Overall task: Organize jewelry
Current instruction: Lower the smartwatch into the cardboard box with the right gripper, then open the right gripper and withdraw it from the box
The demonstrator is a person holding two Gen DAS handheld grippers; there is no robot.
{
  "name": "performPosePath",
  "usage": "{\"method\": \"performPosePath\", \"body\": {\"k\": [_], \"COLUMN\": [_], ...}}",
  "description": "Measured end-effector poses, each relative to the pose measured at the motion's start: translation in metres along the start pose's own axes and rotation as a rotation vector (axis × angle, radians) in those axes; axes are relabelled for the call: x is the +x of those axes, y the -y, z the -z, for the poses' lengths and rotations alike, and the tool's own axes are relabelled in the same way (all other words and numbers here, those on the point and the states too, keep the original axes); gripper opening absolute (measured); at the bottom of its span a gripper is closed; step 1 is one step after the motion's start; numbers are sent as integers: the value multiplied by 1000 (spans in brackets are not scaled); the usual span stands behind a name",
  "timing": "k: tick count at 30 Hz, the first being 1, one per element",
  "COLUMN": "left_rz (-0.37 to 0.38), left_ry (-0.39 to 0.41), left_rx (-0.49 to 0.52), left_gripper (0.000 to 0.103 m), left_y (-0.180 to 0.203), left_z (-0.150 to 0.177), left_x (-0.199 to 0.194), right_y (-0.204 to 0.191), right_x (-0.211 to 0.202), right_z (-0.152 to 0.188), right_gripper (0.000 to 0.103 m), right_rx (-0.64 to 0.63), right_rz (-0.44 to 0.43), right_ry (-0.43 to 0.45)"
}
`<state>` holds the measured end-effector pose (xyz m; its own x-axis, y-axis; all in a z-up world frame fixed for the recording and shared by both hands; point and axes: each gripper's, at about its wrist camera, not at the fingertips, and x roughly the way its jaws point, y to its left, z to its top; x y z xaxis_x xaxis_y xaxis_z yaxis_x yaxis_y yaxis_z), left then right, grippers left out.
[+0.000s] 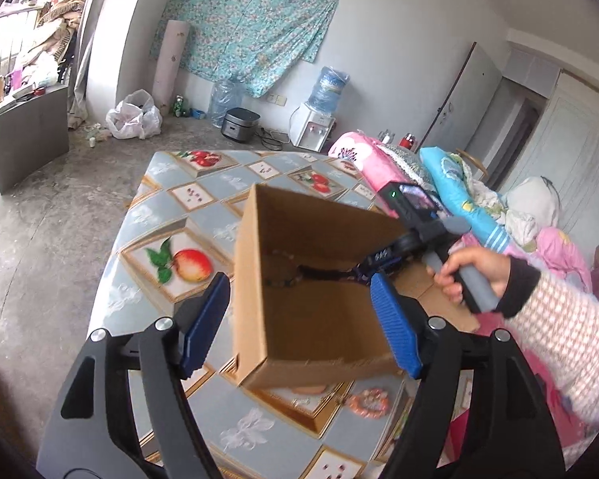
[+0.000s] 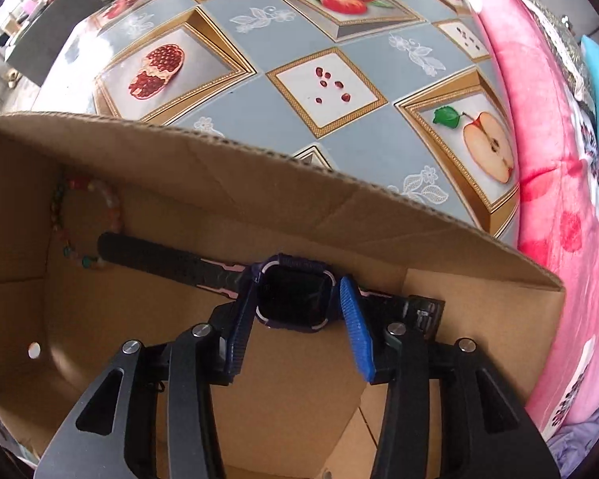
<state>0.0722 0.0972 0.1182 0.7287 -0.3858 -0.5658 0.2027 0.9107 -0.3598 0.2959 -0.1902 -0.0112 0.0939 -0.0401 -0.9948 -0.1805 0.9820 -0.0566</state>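
- Right wrist view: the cardboard box (image 2: 259, 183) stands open on the table, and inside it a dark smartwatch (image 2: 293, 297) lies on the floor of the box along the far wall, its strap stretched out flat towards the left.
- A beaded bracelet (image 2: 88, 223) of reddish and green beads lies in the box's far left corner, touching the end of the watch strap.
- The right gripper (image 2: 295, 315) points down into the box with its blue pads either side of the watch face; the right pad stands just clear of it, while the left pad is close against the case and contact there cannot be told. The fingers are partly parted, not clamped.
- Left wrist view: the left gripper (image 1: 299, 319) hangs over the near edge of the box, its blue fingers spread wide, one outside the box's left wall, one over its right wall, gripping nothing.
- A person's hand (image 1: 471, 275), in a pink checked sleeve, holds the right gripper's handle just right of the box.
- A pink beaded bracelet (image 1: 369, 401) lies on the table just in front of the box.
- The table (image 1: 203, 215) under the box wears a grey-blue cloth printed with fruit panels.
- Beyond the box, against the far wall, stand a water dispenser (image 1: 315, 119), a rice cooker (image 1: 237, 123) and a hung floral sheet (image 1: 251, 24); pink and blue bedding (image 1: 383, 163) lies to the right.
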Motion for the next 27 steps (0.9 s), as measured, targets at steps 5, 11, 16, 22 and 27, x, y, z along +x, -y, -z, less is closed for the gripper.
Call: {"method": "performPosePath", "body": {"k": [5,11,16,22,27], "left_rz": [-17,10,13,42,52], "left_ry": [-42,-69,-68,-108,-176], "left_rx": [-4,-51,-34,10,84], "left_gripper": [69,69,69,73,76], "left_y": [-16,-29,-26,-17,0], "left_z": [32,53,63,85,109], "left_x": [-5,-3,-1,9,25], "right_y": [-2,0,4,20,38], "right_x": [3,-2,-15,-89,-161], "right_z": [2,4,3,40,116], "right_gripper": [52,54,54,54,54], "right_rx": [46,155,164,158,115], "right_rz": [-19,-179,-137,-247,-363], "right_ry": [-8,-9,60,283,516]}}
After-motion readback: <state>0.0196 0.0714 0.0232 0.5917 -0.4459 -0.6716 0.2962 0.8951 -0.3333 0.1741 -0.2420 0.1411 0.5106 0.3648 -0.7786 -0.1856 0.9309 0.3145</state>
